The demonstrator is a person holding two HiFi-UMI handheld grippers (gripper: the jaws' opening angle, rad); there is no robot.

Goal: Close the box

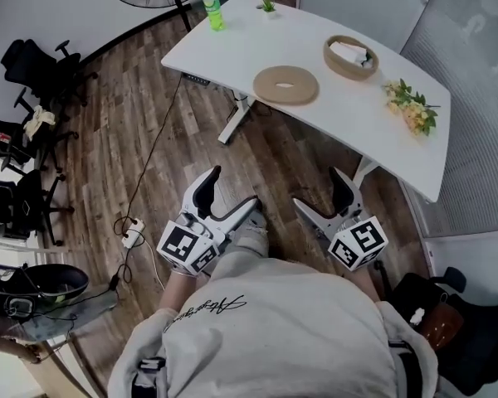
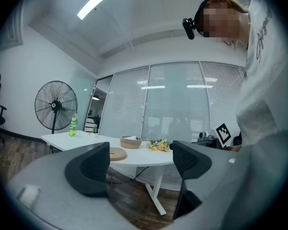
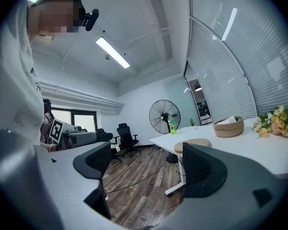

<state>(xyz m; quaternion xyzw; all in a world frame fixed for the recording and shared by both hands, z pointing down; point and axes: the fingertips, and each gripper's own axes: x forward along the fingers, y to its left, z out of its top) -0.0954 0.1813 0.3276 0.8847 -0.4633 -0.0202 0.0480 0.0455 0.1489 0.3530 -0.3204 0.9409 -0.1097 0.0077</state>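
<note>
Nothing is done yet: the left tool [image 1: 232, 191] and right tool [image 1: 319, 191] hang wide and empty, well short of the counter [image 1: 232, 40] ahead, where the box [image 1: 350, 56] sits open, its lid [image 1: 285, 85] beside it.

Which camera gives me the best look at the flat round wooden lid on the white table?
The head view: it shows the flat round wooden lid whole from above, lying apart from the round wooden box. Both gripper views catch it only edge-on and small, partly behind a jaw.
</note>
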